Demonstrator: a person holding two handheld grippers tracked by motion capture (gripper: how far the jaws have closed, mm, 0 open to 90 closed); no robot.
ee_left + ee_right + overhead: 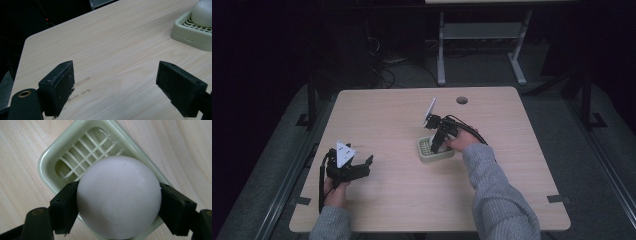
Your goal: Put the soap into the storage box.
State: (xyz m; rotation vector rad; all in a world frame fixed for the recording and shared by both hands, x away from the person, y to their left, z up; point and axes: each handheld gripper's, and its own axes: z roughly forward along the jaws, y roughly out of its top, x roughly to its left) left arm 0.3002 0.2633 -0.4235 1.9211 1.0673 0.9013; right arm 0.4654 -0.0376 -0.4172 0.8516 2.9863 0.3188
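Note:
A round white bar of soap point(117, 195) sits in a pale green slatted soap dish point(50, 162) near the middle of the wooden table. My right gripper point(118, 203) points down over the dish point(424, 156), and its two black pads lie against the soap's left and right sides. In the high view the right gripper point(437, 144) covers most of the soap. My left gripper point(366, 166) rests near the table's left front with its jaws wide apart. Between them is bare wood in the left gripper view point(115, 87). The dish point(192, 32) and soap point(203, 12) lie far off at that view's upper right.
The table point(387, 115) has a round cable hole point(462, 100) at its back edge. A metal desk frame point(482, 45) stands on the dark floor behind. Bare tabletop lies between the two grippers and along the front edge.

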